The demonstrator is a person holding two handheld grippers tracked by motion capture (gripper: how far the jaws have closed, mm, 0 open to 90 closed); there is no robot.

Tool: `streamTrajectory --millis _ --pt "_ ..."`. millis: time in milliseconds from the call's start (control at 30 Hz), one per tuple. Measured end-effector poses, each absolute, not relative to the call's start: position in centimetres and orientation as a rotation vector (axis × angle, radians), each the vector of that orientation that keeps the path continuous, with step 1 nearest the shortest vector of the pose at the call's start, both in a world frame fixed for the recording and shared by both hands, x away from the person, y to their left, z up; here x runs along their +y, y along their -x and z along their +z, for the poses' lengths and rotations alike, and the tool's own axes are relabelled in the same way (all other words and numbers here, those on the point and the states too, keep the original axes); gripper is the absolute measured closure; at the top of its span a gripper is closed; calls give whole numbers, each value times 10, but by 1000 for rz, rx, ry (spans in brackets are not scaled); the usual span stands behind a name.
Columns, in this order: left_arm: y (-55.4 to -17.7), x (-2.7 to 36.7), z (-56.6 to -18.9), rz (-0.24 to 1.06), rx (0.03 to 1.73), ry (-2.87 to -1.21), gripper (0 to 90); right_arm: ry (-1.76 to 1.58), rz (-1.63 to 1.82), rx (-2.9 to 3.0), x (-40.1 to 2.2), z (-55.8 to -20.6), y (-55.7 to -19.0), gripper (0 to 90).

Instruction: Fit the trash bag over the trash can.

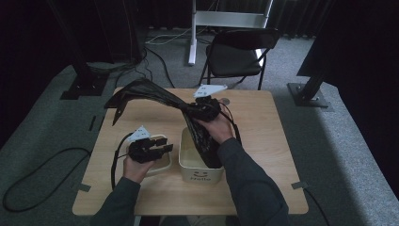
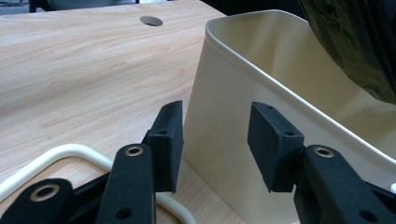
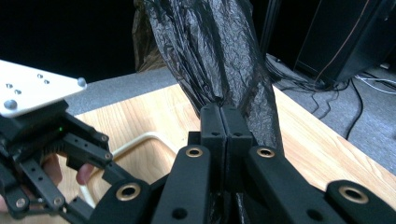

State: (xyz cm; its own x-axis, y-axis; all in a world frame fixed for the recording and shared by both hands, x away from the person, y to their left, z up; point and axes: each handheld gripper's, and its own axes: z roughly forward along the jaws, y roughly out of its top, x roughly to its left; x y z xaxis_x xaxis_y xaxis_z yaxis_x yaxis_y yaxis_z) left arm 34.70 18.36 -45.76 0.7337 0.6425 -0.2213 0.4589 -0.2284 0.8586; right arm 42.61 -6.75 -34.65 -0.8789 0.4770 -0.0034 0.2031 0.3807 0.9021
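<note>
Two hand-held grippers are at work over the light wooden bench (image 1: 141,117), and we take the cream plastic bin with the smiley face (image 1: 201,165) as our landmark. Our right hand-held gripper (image 3: 226,122) has its jaws pressed together on a pinched fold of the crinkled black plastic bin bag (image 1: 155,96). The bag's lower part hangs into the bin, while its long loose end fans away up and to the left of the bin, above the bench. Our left hand-held gripper (image 2: 215,140) waits just left of the bin with its jaws apart and nothing between them, facing the bin's outer wall, above a cream lid or tray (image 1: 160,162) that lies beside the bin.

We judge the bag very light, limp and slippery: it will crumple, trap air and slide through a loose grip. The best hold seems to be a gathered bunch near the open edge, several layers thick, not a single thin sheet.
</note>
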Motion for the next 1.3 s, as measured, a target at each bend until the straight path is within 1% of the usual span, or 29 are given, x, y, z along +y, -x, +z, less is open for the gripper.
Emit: streamTrajectory --millis 700,1300 --pt "-346 184 -457 213 853 -1870 560 -617 1471 2370 -107 -354 -415 897" --pt "-344 184 -455 208 848 -1855 560 -613 1469 2358 -140 -371 -392 897"
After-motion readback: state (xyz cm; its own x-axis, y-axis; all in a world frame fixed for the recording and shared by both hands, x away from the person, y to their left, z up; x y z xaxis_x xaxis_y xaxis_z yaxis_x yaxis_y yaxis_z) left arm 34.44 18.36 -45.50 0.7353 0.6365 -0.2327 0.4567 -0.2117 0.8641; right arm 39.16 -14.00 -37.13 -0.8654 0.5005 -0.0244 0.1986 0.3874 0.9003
